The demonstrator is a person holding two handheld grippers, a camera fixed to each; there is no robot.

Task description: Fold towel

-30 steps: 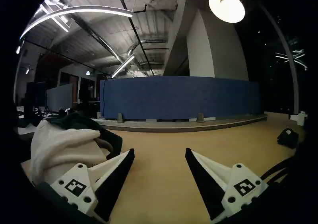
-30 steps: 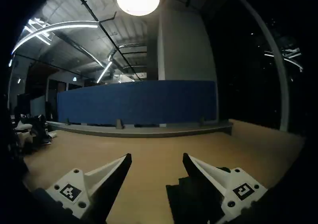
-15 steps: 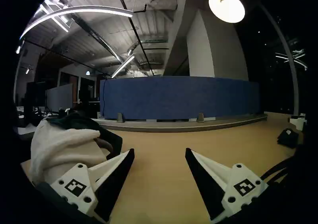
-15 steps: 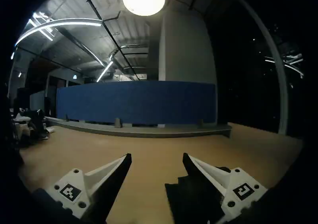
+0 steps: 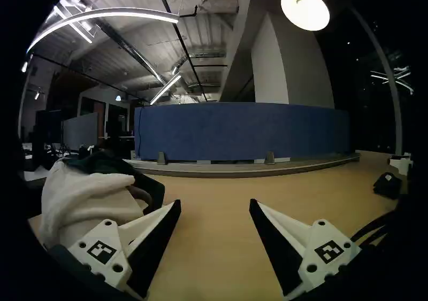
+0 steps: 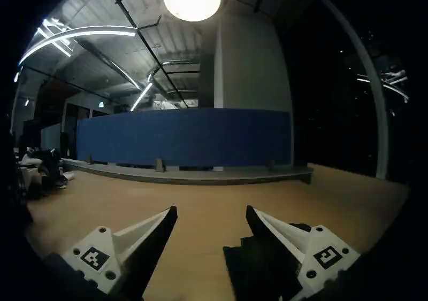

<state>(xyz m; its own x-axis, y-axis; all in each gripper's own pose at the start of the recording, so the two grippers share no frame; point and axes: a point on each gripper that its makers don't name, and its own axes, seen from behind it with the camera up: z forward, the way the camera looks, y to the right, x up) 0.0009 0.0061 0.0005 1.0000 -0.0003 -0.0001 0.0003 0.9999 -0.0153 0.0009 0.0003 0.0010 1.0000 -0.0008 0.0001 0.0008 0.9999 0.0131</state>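
A bunched white towel (image 5: 80, 199) lies on the wooden table (image 5: 214, 186) near its left edge, with a dark cloth (image 5: 112, 164) draped over it. The left gripper (image 5: 214, 202) points across the table, jaws wide and empty. So does the right gripper (image 6: 210, 209), with a dark flat thing (image 6: 251, 263) on the table beneath its right finger.

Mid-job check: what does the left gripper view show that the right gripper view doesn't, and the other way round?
Left gripper view: a crumpled cream-white towel with a dark green cloth over it, beside the left finger of the open left tongs; a small black object lies far right.
Right gripper view: a flat black item lies on the table by the right finger of the open right tongs; there is unclear clutter at far left.
Both: the tan wooden tabletop, long blue partition, and round ceiling lamp.
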